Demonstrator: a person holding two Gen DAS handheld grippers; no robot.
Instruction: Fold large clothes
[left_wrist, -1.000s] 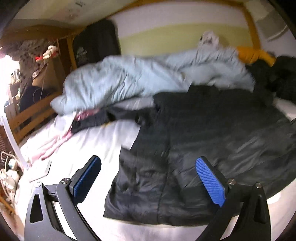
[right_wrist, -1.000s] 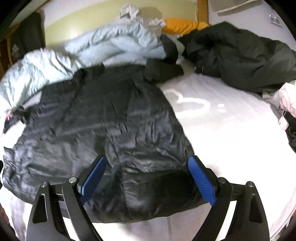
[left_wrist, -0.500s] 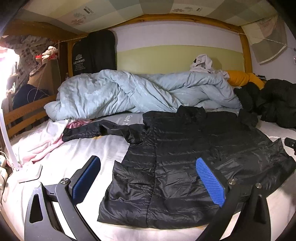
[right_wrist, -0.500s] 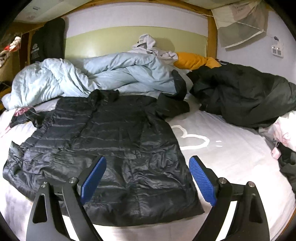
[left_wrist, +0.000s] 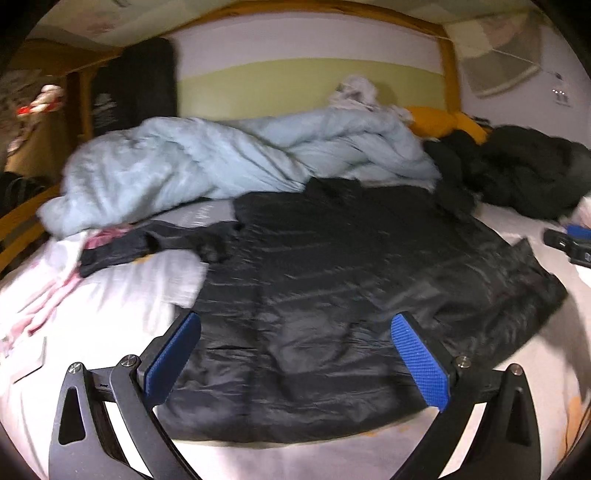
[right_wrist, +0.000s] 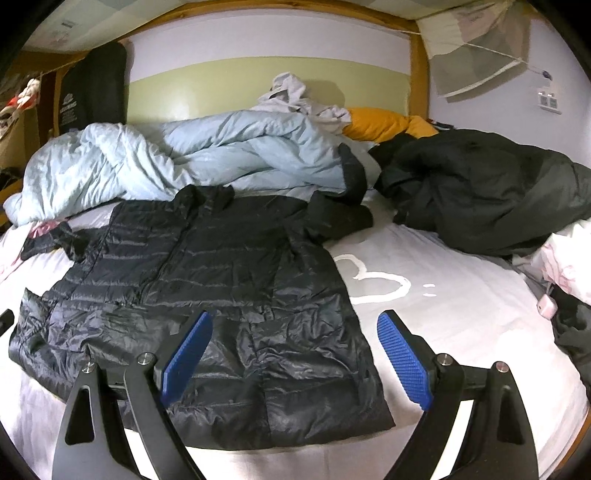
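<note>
A black puffer jacket (left_wrist: 332, 280) lies spread flat on the white bed sheet (left_wrist: 122, 295), hem toward me, collar toward the back; it also shows in the right wrist view (right_wrist: 221, 280). Its left sleeve (left_wrist: 147, 243) stretches out to the left. My left gripper (left_wrist: 295, 354) is open and empty above the jacket's hem. My right gripper (right_wrist: 295, 350) is open and empty above the jacket's lower right part. The right gripper's tip (left_wrist: 569, 243) shows at the right edge of the left wrist view.
A crumpled light blue duvet (right_wrist: 192, 162) lies behind the jacket. A second dark coat (right_wrist: 487, 192) is heaped at the back right. An orange pillow (right_wrist: 384, 123) and a grey garment (right_wrist: 295, 96) lie by the headboard. Pink clothes (left_wrist: 48, 295) lie at the left.
Both views have shifted a little; the left wrist view is blurred and sits closer over the jacket's hem. The jacket lies as before and both grippers stay open.
</note>
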